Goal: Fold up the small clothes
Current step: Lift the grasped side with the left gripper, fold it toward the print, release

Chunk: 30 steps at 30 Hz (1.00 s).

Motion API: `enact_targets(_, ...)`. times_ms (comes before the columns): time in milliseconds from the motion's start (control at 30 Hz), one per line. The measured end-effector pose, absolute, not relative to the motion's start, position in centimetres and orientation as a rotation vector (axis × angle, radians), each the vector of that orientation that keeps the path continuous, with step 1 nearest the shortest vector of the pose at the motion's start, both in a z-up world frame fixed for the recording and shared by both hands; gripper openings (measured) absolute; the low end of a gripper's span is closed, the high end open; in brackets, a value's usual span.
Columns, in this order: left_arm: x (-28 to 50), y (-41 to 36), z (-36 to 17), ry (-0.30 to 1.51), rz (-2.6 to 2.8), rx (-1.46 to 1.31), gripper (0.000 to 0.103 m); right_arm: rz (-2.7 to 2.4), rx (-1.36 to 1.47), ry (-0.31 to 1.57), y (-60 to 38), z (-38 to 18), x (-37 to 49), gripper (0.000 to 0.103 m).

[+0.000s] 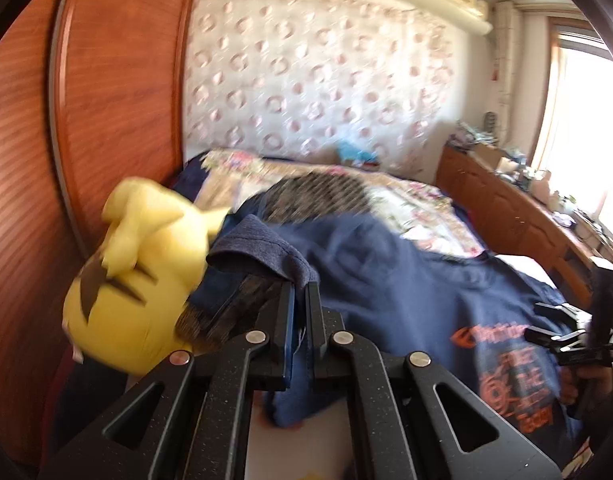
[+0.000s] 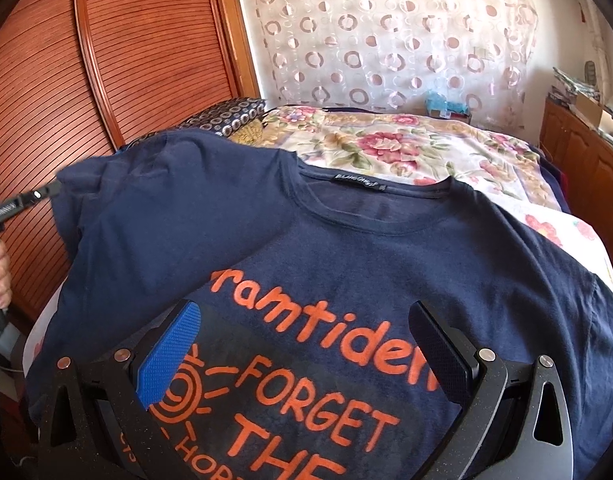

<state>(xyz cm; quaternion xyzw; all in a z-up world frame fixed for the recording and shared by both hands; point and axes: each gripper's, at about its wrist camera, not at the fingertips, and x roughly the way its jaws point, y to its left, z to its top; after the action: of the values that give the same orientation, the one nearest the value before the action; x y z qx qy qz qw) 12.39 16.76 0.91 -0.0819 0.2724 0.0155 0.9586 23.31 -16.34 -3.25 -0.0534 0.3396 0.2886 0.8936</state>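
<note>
A navy T-shirt (image 2: 266, 232) with orange lettering lies face up on the bed, collar toward the far side. In the left wrist view my left gripper (image 1: 300, 292) is shut on a fold of the T-shirt's (image 1: 406, 280) sleeve edge, and the cloth rises to the jaws. From the right wrist view the left gripper (image 2: 52, 190) is at the shirt's left sleeve, with a hand on its handle. My right gripper (image 2: 304, 312) is open just above the printed chest, with nothing between its blue-padded fingers (image 2: 170, 344). It also shows at the right as the right gripper (image 1: 536, 322).
A yellow plush toy (image 1: 138, 280) sits beside the left gripper, against the slatted wooden wardrobe door (image 2: 106, 60). A floral bedspread (image 2: 406, 140) covers the bed beyond the shirt. A cluttered wooden cabinet (image 1: 506, 208) runs along the right. A patterned curtain (image 2: 386, 32) hangs behind.
</note>
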Motion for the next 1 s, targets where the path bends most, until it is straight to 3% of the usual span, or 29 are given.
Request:
enact_targets(200,16.0,12.8,4.3,0.524,-0.111,-0.119,0.005,0.575,-0.088,0.684,-17.1,-2.9,23.0,0.103)
enact_targets(433,20.0,6.5,4.0,0.592,-0.239,-0.059,0.006,0.527,-0.062,0.659,-18.3,-2.7,21.0,0.103)
enact_targets(467,20.3,5.9,3.8,0.602,-0.239,-0.051,0.008,0.518,-0.059,0.659,-18.6,-2.8,20.8,0.103)
enact_targets(533,20.5,5.8,3.6,0.603,-0.248,-0.059,0.024,0.505,-0.053,0.661,-18.7,-2.9,20.3,0.103)
enact_targets(633,20.5,6.3,3.6,0.602,-0.242,-0.071,0.039,0.494,-0.056,0.663,-18.4,-2.9,19.7,0.103)
enact_targets(733,20.4,7.1,3.2,0.625,-0.216,-0.068,0.047,0.494,-0.057,0.668,-18.0,-2.8,19.6,0.103)
enact_targets(1000,17.4,9.0,0.7,0.654,-0.122,-0.056,0.047,0.530,-0.060,0.680,-16.2,-2.9,19.8,0.103)
